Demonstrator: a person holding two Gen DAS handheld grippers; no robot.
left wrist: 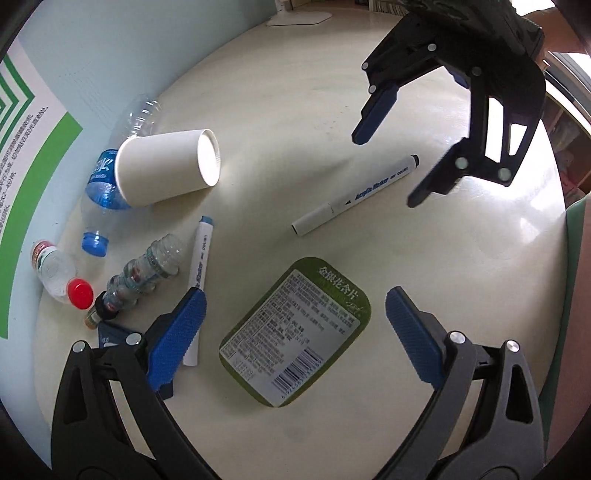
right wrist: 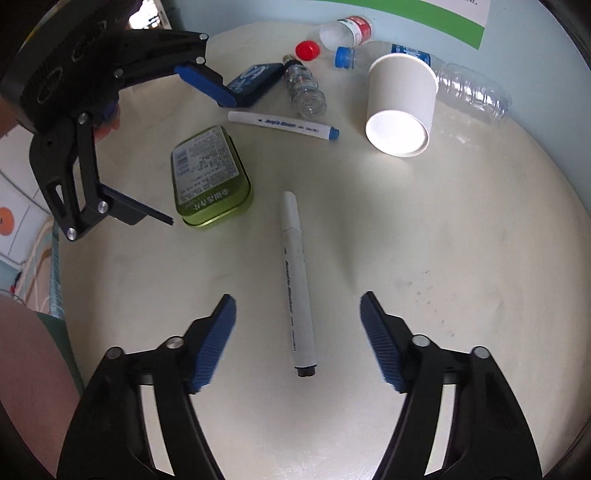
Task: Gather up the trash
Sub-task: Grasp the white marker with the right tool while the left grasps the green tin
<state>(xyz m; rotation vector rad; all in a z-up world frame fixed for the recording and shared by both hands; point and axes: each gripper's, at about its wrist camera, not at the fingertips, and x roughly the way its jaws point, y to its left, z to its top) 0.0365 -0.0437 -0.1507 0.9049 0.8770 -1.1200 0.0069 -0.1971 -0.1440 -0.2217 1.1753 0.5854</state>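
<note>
A white marker with a black tip lies on the round pale table, between the spread fingers of my right gripper; the pads do not touch it. My left gripper hangs open over a green tin lying label up. A white paper cup lies on its side beside a crushed clear bottle with a blue label. A small red-capped bottle, a ribbed glass bottle and a blue-capped marker lie to the left of the tin.
A dark blue flat case lies under the left gripper's far finger. A wall with a green and white poster borders the table behind the bottles. A white lamp base stands at the far edge. A person's arm shows at lower left.
</note>
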